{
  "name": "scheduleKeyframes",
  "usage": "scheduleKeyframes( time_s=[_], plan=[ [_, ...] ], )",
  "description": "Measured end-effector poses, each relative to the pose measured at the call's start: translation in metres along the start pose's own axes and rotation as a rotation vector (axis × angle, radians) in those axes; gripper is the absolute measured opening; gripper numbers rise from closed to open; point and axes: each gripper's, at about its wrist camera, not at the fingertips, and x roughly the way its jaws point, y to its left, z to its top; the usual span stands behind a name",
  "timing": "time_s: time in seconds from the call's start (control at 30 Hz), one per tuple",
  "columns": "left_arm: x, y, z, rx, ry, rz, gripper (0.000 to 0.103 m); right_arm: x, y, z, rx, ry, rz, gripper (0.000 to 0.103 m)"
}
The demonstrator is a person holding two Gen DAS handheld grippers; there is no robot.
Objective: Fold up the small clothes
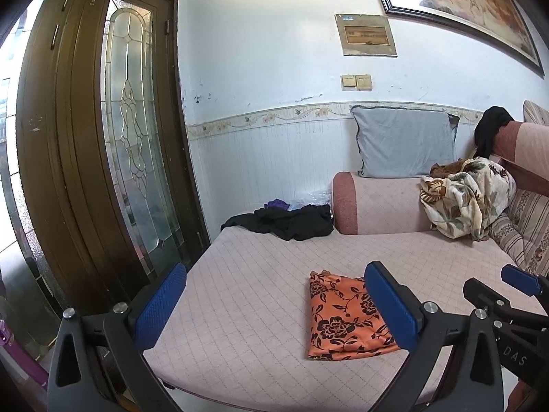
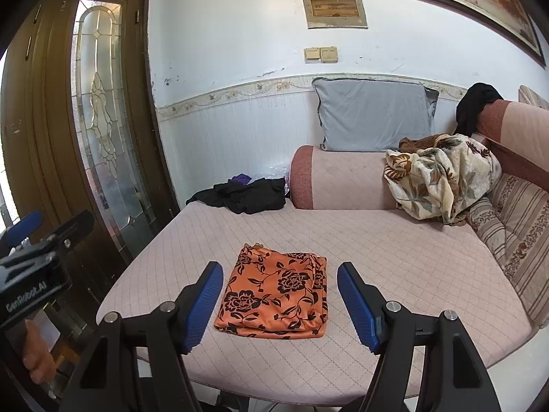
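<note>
A folded orange cloth with black flowers (image 1: 346,316) (image 2: 274,295) lies flat on the pink quilted sofa seat (image 1: 257,274) (image 2: 394,257). My left gripper (image 1: 276,309) hovers over the seat's front left part, jaws wide open and empty, with the cloth beside its right finger. My right gripper (image 2: 280,307) is open too, held just short of the cloth, which shows between its blue pads (image 2: 202,305) untouched. In the right wrist view the left gripper's body shows at the far left, with a hand under it.
A heap of black clothes (image 1: 288,221) (image 2: 247,194) sits at the seat's far left corner. A floral blanket (image 1: 466,199) (image 2: 442,178) is piled at the back right, below a grey pillow (image 1: 405,140). A brown glazed door (image 1: 103,137) stands left of the sofa.
</note>
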Motion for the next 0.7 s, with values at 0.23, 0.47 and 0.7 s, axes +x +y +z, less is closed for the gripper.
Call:
scheduleKeyframes(
  time_s=[0.23,0.47,0.7],
  plan=[
    [-0.001,0.0,0.002,-0.021,0.009,-0.014,0.103,-0.004,0.001,-0.001,-0.003,0.002,-0.009,0.073],
    [0.007,-0.003,0.005,-0.01,0.016,-0.016,0.103,0.002,-0.005,0.004,0.01,-0.001,-0.015,0.073],
    [0.018,0.0,0.007,-0.006,0.033,-0.023,0.103,0.019,0.004,0.007,-0.013,0.025,-0.004,0.073]
  ],
)
